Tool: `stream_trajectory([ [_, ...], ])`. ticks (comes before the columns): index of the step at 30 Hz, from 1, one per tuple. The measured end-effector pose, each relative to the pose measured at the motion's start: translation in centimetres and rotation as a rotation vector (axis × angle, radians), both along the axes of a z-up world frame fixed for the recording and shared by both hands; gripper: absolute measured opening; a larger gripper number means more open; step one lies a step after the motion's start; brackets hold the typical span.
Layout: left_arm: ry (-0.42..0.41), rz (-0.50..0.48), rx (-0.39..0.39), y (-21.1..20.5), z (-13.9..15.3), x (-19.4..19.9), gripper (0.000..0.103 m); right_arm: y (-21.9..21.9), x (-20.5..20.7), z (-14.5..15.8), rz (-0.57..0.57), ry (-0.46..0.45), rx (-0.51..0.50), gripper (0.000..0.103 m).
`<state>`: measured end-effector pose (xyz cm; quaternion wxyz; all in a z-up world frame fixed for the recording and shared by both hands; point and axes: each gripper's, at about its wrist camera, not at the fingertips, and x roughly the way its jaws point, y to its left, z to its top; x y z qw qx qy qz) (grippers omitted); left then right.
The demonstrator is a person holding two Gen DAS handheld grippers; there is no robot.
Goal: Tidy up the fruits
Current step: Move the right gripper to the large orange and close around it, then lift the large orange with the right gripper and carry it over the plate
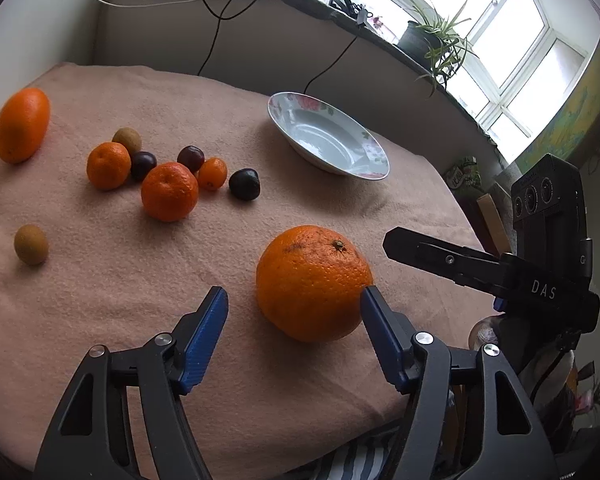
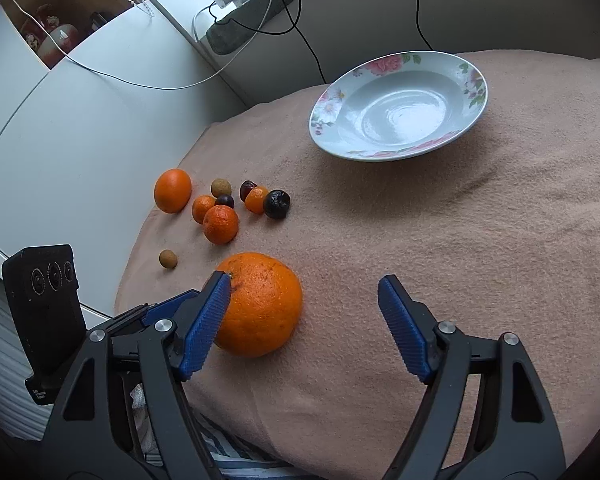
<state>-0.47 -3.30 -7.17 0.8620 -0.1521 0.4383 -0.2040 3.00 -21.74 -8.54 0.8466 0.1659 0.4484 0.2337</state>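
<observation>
A pinkish-tan blanket [image 1: 100, 300] is spread over the table, and pretty much everything is laid out on it.

Going left to right in the left wrist view: an oval orange [image 1: 21, 125] is parked at the far left, with a small brownish fruit [image 1: 31, 244] lying by itself nearer the camera. Next, a loose cluster is seen: a mandarin [image 1: 109, 165], a bigger mandarin [image 1: 169, 191], a tiny orange fruit [image 1: 212, 173], two dark plums [image 1: 143, 165] and another brownish fruit [image 1: 127, 140] tucked in among them, and a blackish wrinkled fruit [image 1: 244, 184] on the cluster's right edge. A flowered plate [image 1: 370, 148] is set further back and right, nothing in it.

The big orange [image 1: 312, 280] is found close to the near edge of the table, well apart from the plate. The left gripper [image 1: 294, 300] is held with its jaws apart; the right blue pad is right up against the orange's side, the left pad stands clear of it, so nothing is clamped.

The right gripper [image 2: 304, 292] is also spread apart. Its left pad overlaps the orange's near left side, while the right pad is over bare blanket. Whether that left pad actually touches can't be told.
</observation>
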Motion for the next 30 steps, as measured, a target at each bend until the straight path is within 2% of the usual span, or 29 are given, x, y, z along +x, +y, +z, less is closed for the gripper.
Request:
stream_trajectory([
  [7, -0.005, -0.016, 0.016, -0.6, 0.1, 0.1, 0.066, 1.0, -0.1, -0.2, 0.034, 0.008, 0.014, 0.079],
  [15, 0.006, -0.049, 0.012, -1.2, -0.2, 0.1, 0.060, 2.5, -0.1, -0.8, 0.089, 0.034, 0.036, 0.076],
  [19, 0.007, -0.056, 0.010, -1.3, -0.3, 0.3, 0.059, 3.2, 0.0, -1.1, 0.111, 0.049, 0.038, 0.072],
  [30, 0.000, -0.064, 0.026, -1.6, -0.3, 0.3, 0.059, 4.2, -0.2, -1.3, 0.134, 0.062, 0.013, 0.071],
])
